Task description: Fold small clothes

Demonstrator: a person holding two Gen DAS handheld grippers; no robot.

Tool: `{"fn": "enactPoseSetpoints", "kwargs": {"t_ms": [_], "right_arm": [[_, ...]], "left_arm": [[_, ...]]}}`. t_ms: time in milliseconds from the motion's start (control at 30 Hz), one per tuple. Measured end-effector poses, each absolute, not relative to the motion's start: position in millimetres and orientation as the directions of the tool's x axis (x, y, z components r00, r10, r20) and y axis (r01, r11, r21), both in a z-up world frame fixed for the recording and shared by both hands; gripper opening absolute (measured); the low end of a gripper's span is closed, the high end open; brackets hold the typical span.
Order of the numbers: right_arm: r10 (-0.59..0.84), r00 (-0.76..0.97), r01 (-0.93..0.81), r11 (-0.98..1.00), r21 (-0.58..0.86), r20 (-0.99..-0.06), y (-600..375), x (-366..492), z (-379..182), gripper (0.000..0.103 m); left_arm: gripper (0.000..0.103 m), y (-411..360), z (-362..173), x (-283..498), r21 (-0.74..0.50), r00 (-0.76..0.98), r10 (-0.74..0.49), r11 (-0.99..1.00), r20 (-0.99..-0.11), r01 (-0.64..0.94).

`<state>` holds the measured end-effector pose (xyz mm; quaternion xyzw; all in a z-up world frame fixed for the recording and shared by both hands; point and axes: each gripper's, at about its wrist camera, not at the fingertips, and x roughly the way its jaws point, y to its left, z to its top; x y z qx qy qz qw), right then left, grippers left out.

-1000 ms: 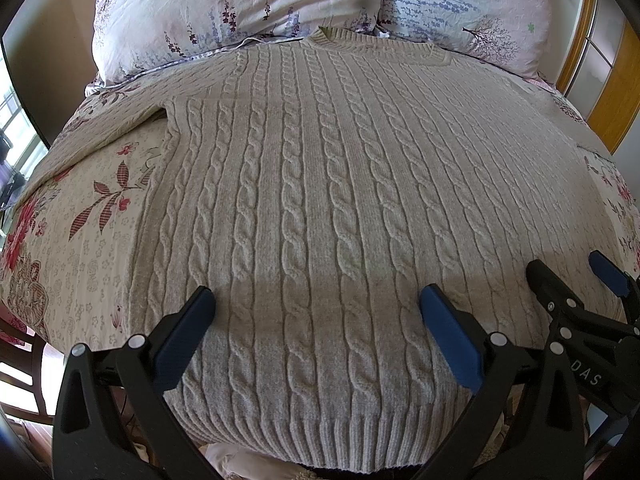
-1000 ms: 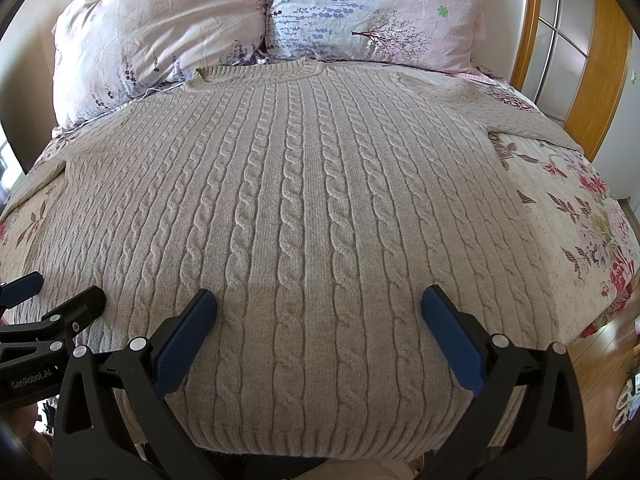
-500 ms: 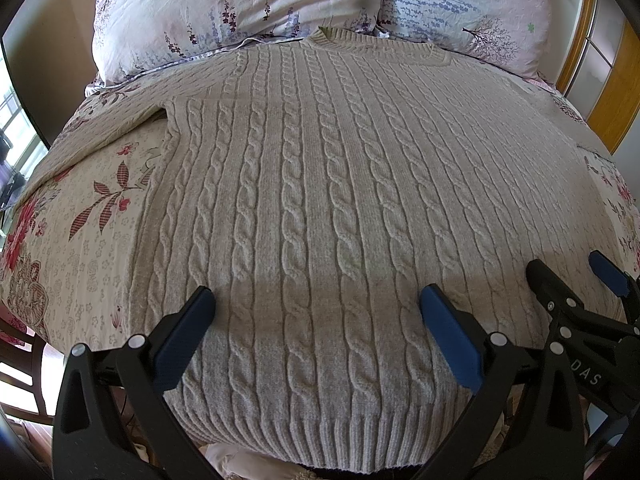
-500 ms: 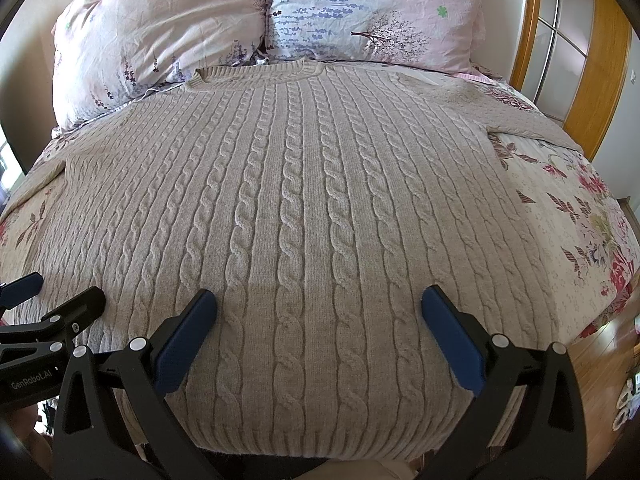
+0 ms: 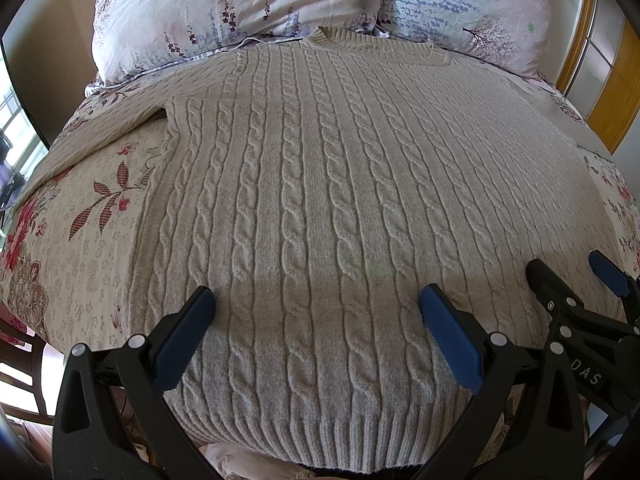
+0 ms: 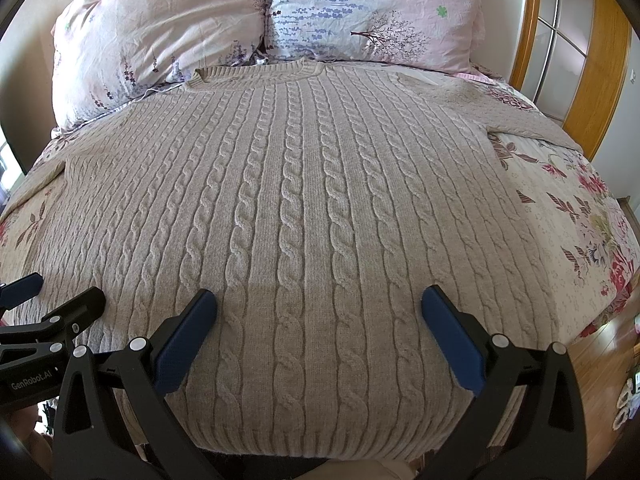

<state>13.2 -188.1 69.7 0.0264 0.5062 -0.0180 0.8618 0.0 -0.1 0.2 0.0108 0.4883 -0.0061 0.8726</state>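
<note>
A beige cable-knit sweater (image 5: pixel 312 184) lies flat and face up on the bed, collar toward the pillows, ribbed hem nearest me. It also fills the right wrist view (image 6: pixel 304 200). Its sleeves spread out to the left (image 5: pixel 100 136) and right (image 6: pixel 520 116). My left gripper (image 5: pixel 316 308) is open and empty, hovering above the hem's left part. My right gripper (image 6: pixel 320 312) is open and empty above the hem's right part. The right gripper also shows at the left wrist view's right edge (image 5: pixel 568 280), the left gripper at the right wrist view's left edge (image 6: pixel 56 304).
Two floral pillows (image 5: pixel 240 8) (image 6: pixel 372 12) lie at the head of the bed. A floral bedsheet (image 5: pixel 76 232) (image 6: pixel 576 232) shows on both sides of the sweater. A wooden-framed door (image 6: pixel 580 60) stands at the right, wooden floor (image 6: pixel 592 392) below it.
</note>
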Motion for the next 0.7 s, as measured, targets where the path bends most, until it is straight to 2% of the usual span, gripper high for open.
{"fn": "enactPoseSetpoints", "kwargs": {"t_ms": [367,700], "right_arm": [[0.012,0.487,0.028,0.999,0.03,-0.874,-189,14,69,0.102],[0.151,0.464,-0.179,0.981,0.074,-0.873,-200,30,66,0.102]], "left_arm": [[0.101,-1,0,3,0.016,0.508,-0.007,0.999,-0.861,0.039],[0.101,-1,3,22,0.028,0.445,-0.034,0.991,-0.895,0.13]]}}
